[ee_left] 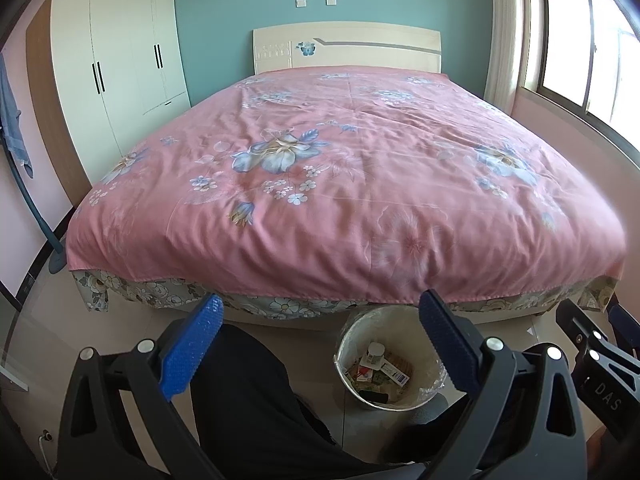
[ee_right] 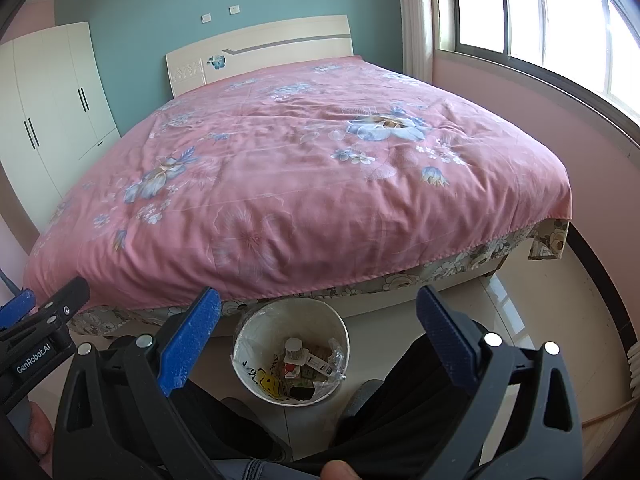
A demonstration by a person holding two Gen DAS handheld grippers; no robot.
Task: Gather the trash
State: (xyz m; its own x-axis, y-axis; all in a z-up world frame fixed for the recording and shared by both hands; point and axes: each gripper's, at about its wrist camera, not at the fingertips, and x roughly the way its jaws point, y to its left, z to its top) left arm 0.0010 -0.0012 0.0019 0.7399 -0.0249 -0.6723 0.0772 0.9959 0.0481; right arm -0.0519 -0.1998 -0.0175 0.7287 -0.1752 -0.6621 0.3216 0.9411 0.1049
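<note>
Across most of both views stretched the bed (ee_left: 344, 184), covered by a pink quilt (ee_right: 288, 200) printed with blue flowers, its cream headboard (ee_left: 348, 46) set against a teal wall. Left of the bed stood a white wardrobe (ee_left: 120, 64), and a bright window (ee_right: 540, 24) filled the right side. On the tiled floor (ee_right: 520, 320), just at the foot of the bed and between the person's dark-trousered legs (ee_left: 248, 396), sat a round trash bin (ee_right: 290, 312) with a clear liner. Inside it lay the collected trash (ee_right: 308, 364): a small white-capped bottle, printed cartons and crumpled wrappers. The left tongs (ee_left: 320, 344) hung above the floor with their blue pads (ee_left: 192, 348) spread wide and nothing between them. The right tongs (ee_right: 318, 340) were likewise spread wide and empty, framing the bin from above. Each pair showed at the edge of the other's view, side by side.
</note>
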